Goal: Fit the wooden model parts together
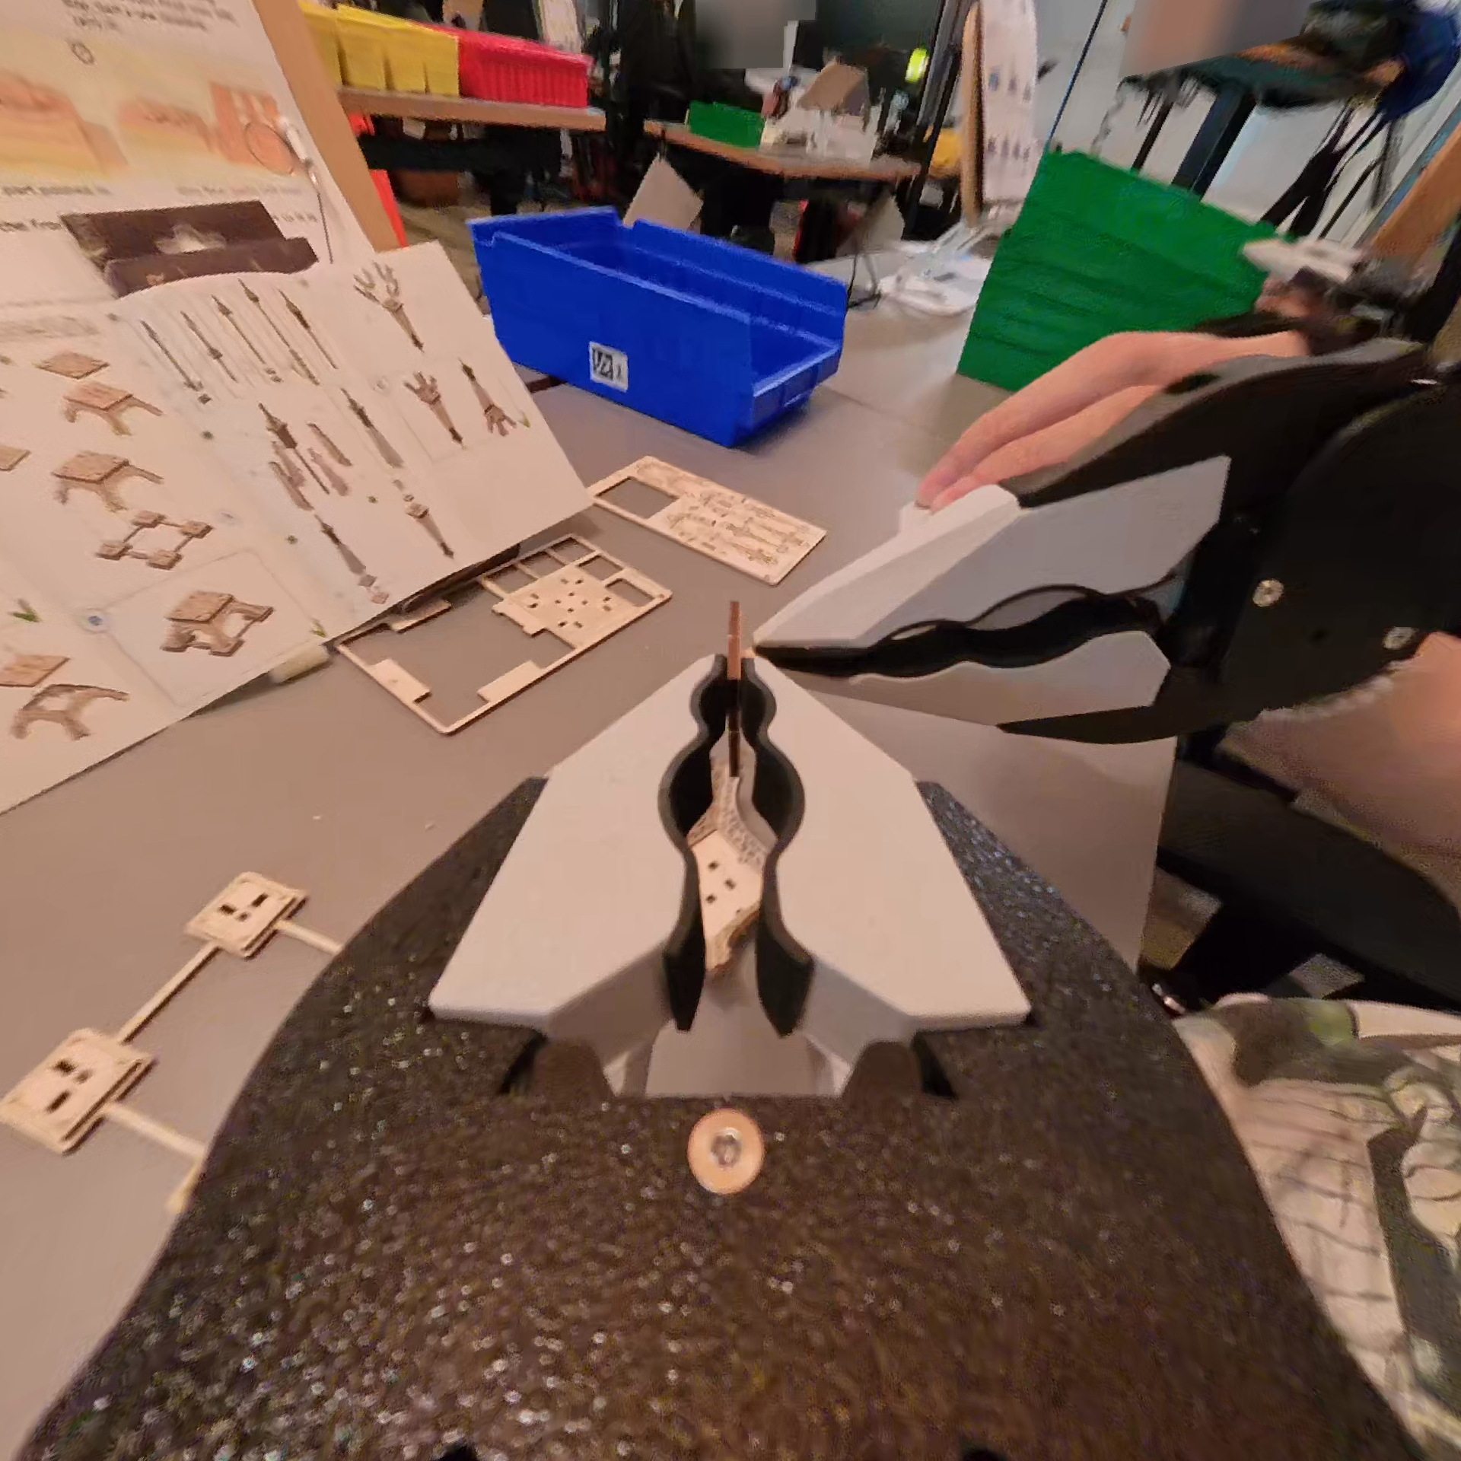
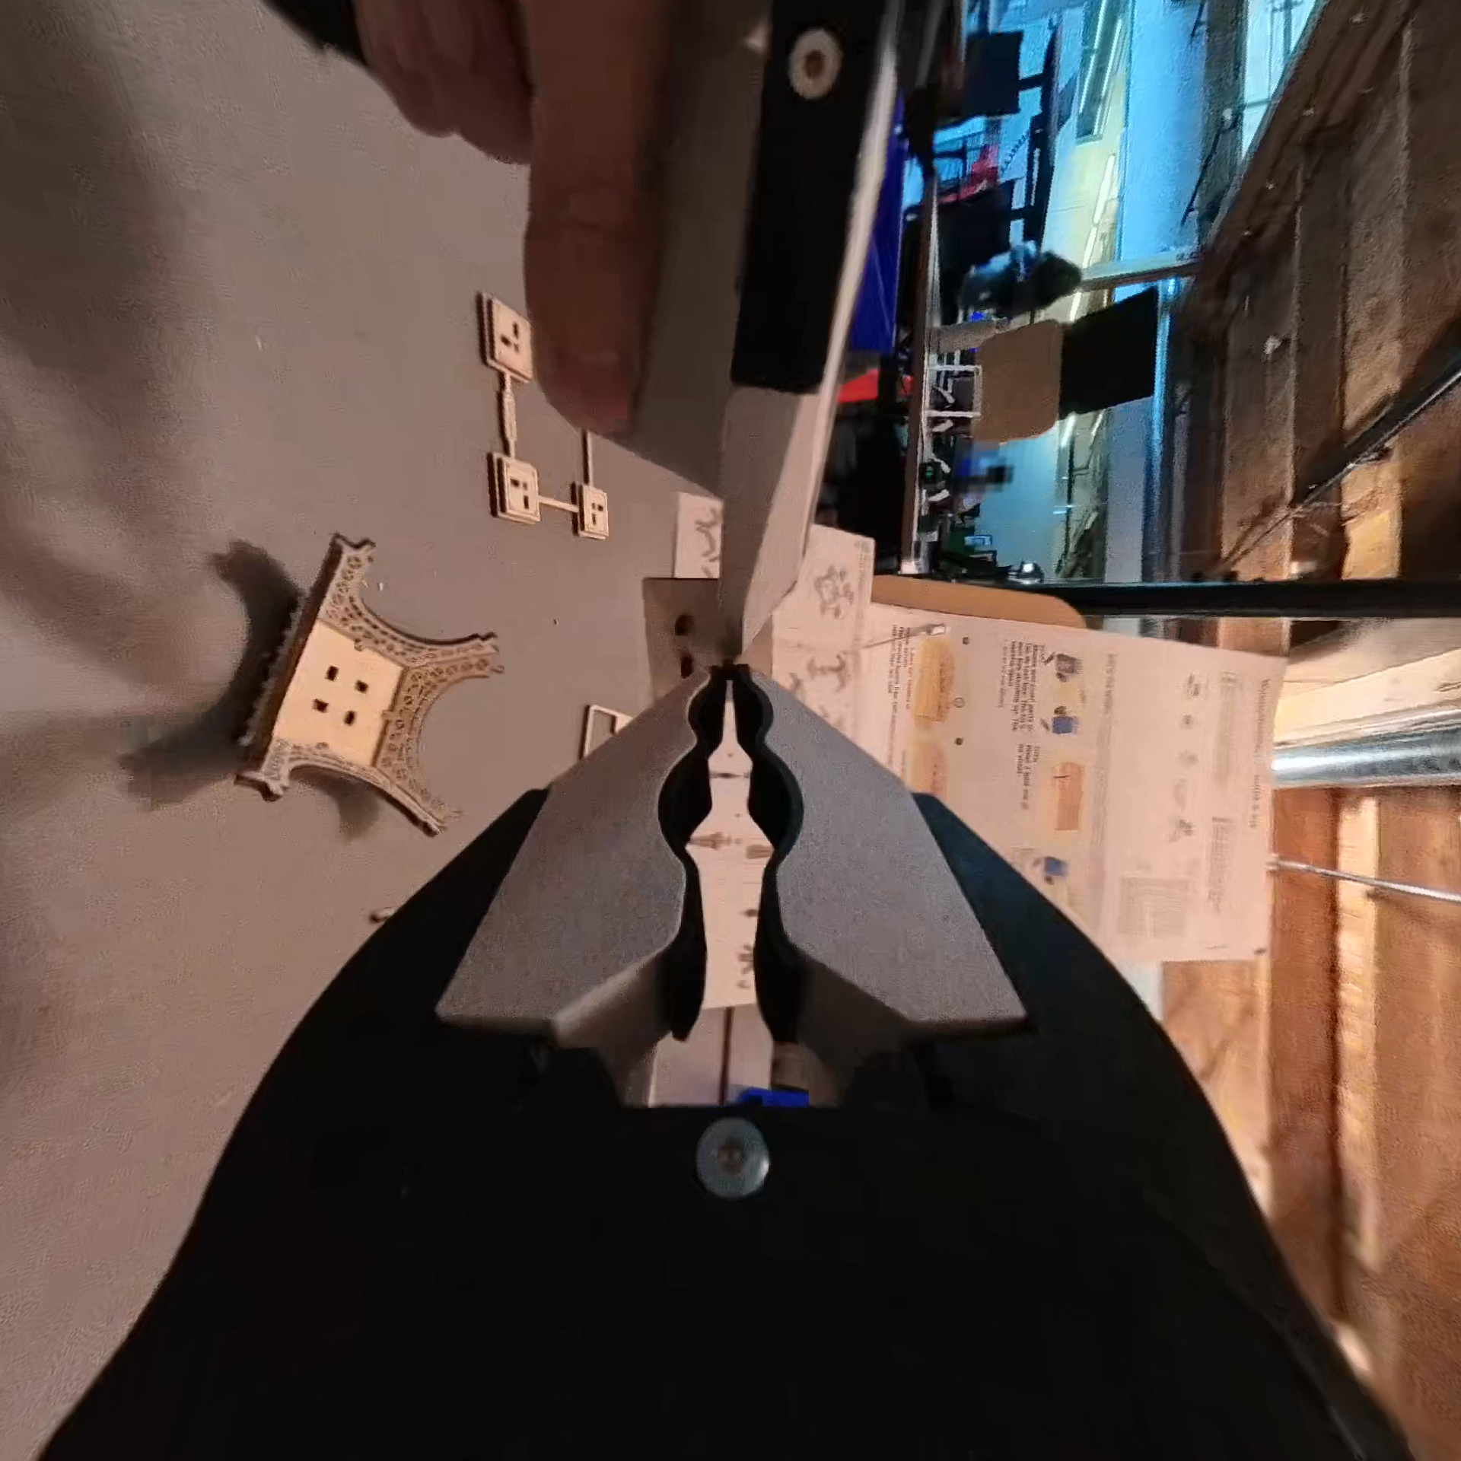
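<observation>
1. My left claw point(image 1: 735, 672) sits at the centre of the left wrist view, pressed together on a thin wooden piece point(image 1: 731, 885) held on edge, its narrow end poking out past the tips.
2. My right claw point(image 2: 729, 672) has its tips drawn together right at that piece's edge; whether they actually pinch it I cannot tell, as the spot is tiny and dark.
3. In the left view the right claw comes in from the right of the frame, tips touching the piece.
4. On the grey table point(image 1: 316, 790), lower left, lies a chain of small wooden squares point(image 1: 158, 1004).
5. A four-legged wooden base point(image 2: 348, 696) lies at the left of the right view.
6. Farther up: punched-out wooden sheets point(image 1: 506, 624), paper instructions point(image 1: 237, 435), then a blue bin point(image 1: 664, 332).
</observation>
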The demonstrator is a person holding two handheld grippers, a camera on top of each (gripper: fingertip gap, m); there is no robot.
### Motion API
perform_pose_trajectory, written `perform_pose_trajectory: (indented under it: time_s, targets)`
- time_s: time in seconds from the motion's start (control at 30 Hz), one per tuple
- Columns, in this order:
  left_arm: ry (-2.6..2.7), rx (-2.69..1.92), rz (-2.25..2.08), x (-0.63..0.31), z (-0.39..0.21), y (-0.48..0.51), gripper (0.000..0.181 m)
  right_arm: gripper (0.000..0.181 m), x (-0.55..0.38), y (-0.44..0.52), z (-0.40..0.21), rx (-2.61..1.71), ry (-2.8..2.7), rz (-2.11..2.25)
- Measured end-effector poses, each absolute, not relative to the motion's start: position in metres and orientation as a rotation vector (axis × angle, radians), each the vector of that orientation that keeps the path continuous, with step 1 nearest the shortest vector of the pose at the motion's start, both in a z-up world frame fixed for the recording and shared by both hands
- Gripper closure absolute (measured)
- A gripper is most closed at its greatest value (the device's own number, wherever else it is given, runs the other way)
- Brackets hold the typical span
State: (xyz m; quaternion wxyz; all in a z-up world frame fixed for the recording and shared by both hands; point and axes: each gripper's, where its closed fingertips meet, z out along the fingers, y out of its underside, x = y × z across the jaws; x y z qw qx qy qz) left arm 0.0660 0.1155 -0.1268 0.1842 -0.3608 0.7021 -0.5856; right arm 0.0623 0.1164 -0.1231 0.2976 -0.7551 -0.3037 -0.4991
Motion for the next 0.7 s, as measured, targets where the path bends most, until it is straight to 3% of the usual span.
perform_pose_trajectory:
  time_s: [0.13, 0.27, 0.37, 0.5, 0.7]
  targets:
    - [1.956, -0.984, -1.659, 0.066, -0.116, 0.109, 0.180, 0.180, 0.065, 0.108, -0.109, -1.988, -0.580, -1.160]
    - [1.886, -1.019, -1.418, 0.085, -0.117, 0.149, 0.180, 0.181, 0.038, 0.120, -0.127, -1.940, -0.833, -1.228]
    - [1.871, -1.030, -1.631, 0.071, -0.089, 0.155, 0.181, 0.181, 0.052, 0.111, -0.112, -1.906, -0.729, -1.408]
    - [1.864, -0.960, -1.589, 0.060, -0.081, 0.156, 0.181, 0.181, 0.076, 0.088, -0.094, -1.915, -0.425, -1.212]
    - [1.984, -0.999, -1.574, 0.065, -0.112, 0.151, 0.181, 0.181, 0.104, 0.052, -0.158, -2.151, -0.225, -0.868]
